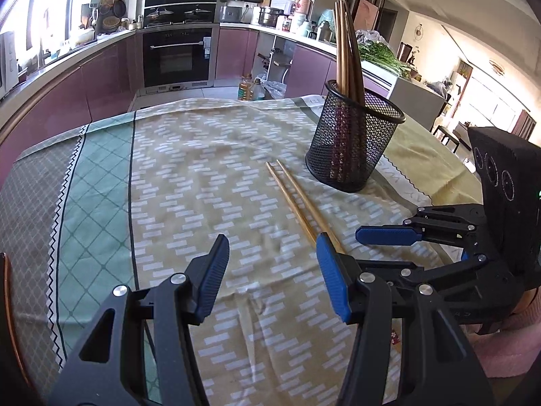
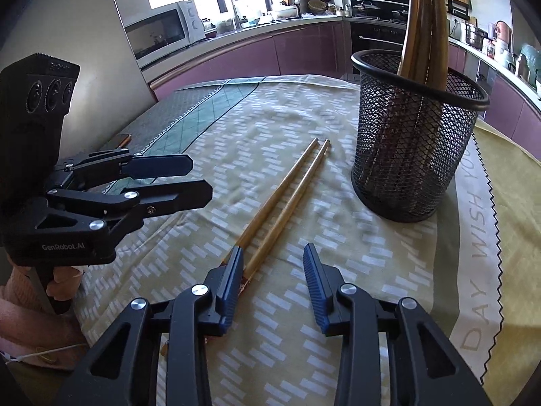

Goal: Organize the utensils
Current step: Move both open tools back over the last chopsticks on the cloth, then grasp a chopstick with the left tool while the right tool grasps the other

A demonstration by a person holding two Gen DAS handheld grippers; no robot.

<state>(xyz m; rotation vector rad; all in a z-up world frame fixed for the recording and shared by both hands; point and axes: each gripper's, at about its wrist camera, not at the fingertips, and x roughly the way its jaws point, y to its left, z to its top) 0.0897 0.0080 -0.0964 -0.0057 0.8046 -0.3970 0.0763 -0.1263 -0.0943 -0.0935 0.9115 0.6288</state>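
Two wooden chopsticks (image 2: 287, 196) lie side by side on the tablecloth, pointing toward a black mesh holder (image 2: 412, 142) that holds several upright wooden utensils (image 2: 422, 23). My right gripper (image 2: 274, 264) is open over their near ends; the ends sit just inside its left finger and the pads do not press them. In the left wrist view the chopsticks (image 1: 297, 199) run from the holder (image 1: 351, 145) to behind my left gripper's right finger. My left gripper (image 1: 272, 264) is open over bare cloth to their left, with nothing between its fingers. The right gripper (image 1: 365, 250) shows beside it.
The patterned tablecloth (image 1: 203, 176) covers the table. A phone (image 2: 120, 140) lies near the far left edge. A hand in a pink sleeve (image 2: 37, 291) holds the left gripper (image 2: 201, 179). Purple kitchen cabinets and an oven (image 1: 175, 57) stand behind.
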